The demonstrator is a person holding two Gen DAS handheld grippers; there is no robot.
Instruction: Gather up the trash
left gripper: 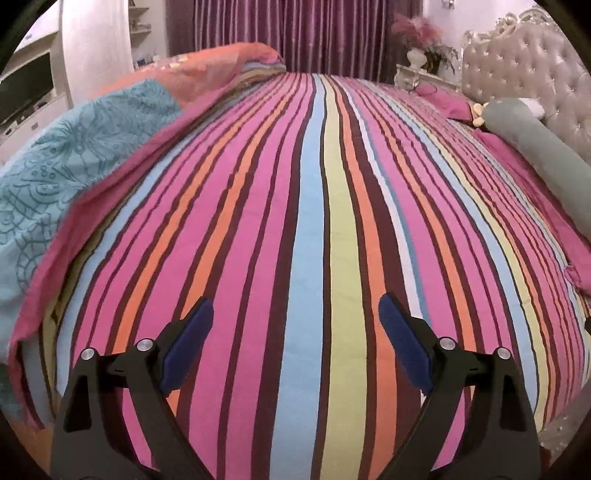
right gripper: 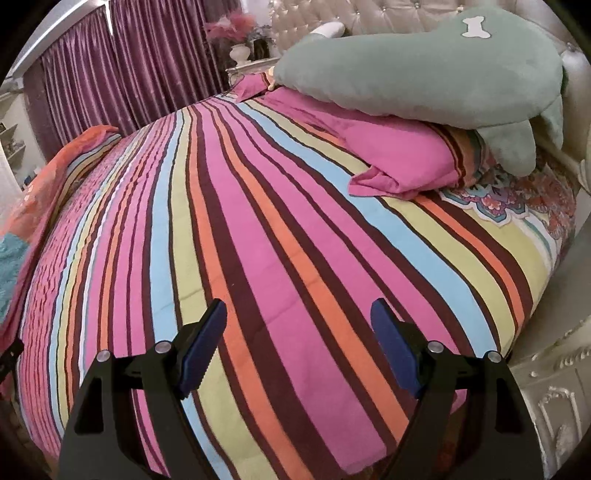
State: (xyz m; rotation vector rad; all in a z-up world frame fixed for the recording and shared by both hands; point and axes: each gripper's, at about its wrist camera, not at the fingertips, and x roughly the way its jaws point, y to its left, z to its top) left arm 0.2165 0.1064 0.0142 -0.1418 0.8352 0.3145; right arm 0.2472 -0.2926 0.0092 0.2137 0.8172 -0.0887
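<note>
your left gripper (left gripper: pixel 295 332) hangs over the near edge of the bed, its blue-padded jaws spread wide with nothing between them, only the striped quilt (left gripper: pixel 314 221) in pink, orange, pale blue, yellow and dark brown running away toward the purple pleated curtains (left gripper: pixel 295 33). to the left of that view a turquoise patterned blanket with a pink edge (left gripper: pixel 74 147) lies bunched along the bed's side, and beyond it an orange patterned cover (left gripper: pixel 221 70) is heaped at the far corner. at far left stand white shelves and a dark screen (left gripper: pixel 26 92). on the right a cream tufted headboard (left gripper: pixel 532 74) rises behind a long grey-green plush pillow (left gripper: pixel 535 147), with a white vase of pink feathery flowers (left gripper: pixel 417 44) on a pale carved nightstand (left gripper: pixel 424 77) beside it.

your right gripper (right gripper: pixel 297 332) also hovers above the quilt (right gripper: pixel 221 221) with its jaws wide apart and empty. ahead and to its right the grey-green plush (right gripper: pixel 424 74), marked with a white bone shape, rests on a pink pillow (right gripper: pixel 406 155), which lies on the quilt near the headboard (right gripper: pixel 369 18). a floral-patterned sheet (right gripper: pixel 517 199) shows just beside the pillow at the bed's right side, and a cream carved bed frame (right gripper: pixel 554 387) fills the lower right corner.

no piece of trash can be made out on the bed in either view, and no bin or bag shows.
</note>
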